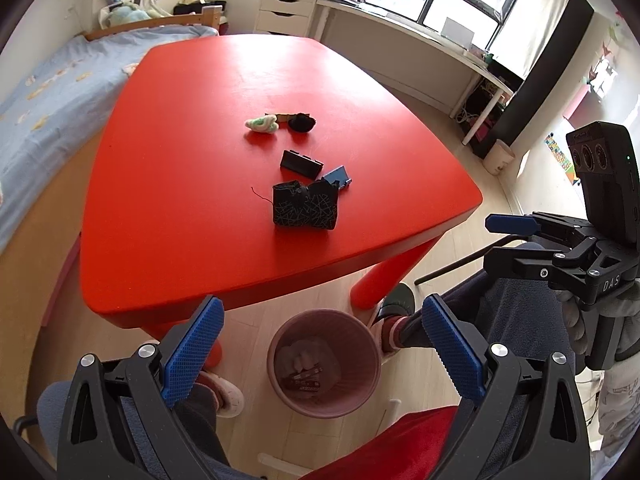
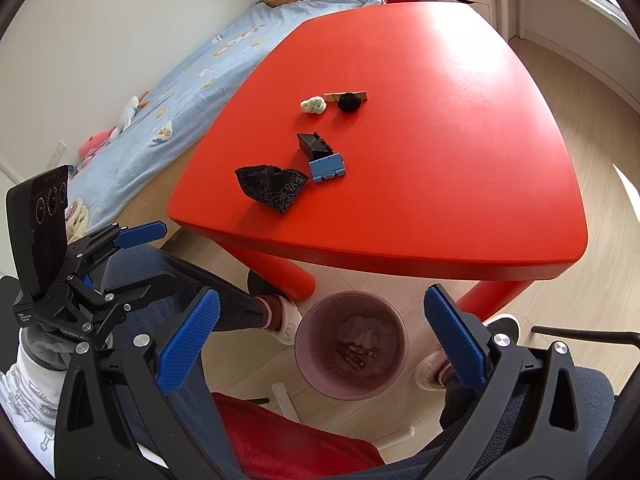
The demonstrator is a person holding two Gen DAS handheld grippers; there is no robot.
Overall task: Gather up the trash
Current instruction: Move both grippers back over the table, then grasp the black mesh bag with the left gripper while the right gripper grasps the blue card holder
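On the red table (image 1: pixel 200 128) (image 2: pixel 460 140) lie several pieces of trash: a black patterned wrapper (image 1: pixel 305 209) (image 2: pixel 272 186), a small blue box (image 1: pixel 338 177) (image 2: pixel 327 168), a black box (image 1: pixel 300 163) (image 2: pixel 314 144), a green-white wad (image 1: pixel 262 123) (image 2: pixel 314 105), a black wad (image 1: pixel 302 122) (image 2: pixel 349 102) and a brown cardboard strip (image 2: pixel 334 97). A pink bin (image 1: pixel 324 364) (image 2: pixel 352 344) stands on the floor under the table's near edge, with some trash inside. My left gripper (image 1: pixel 320 350) (image 2: pixel 132 256) and right gripper (image 2: pixel 320 344) are both open and empty, held above the bin, short of the table.
A bed with a blue sheet (image 1: pixel 48 92) (image 2: pixel 192 76) runs along the table's left. The person's legs and slippers (image 1: pixel 224 396) (image 2: pixel 286 320) flank the bin. A white drawer unit (image 1: pixel 286 8) and a long white desk (image 1: pixel 400 32) stand behind the table.
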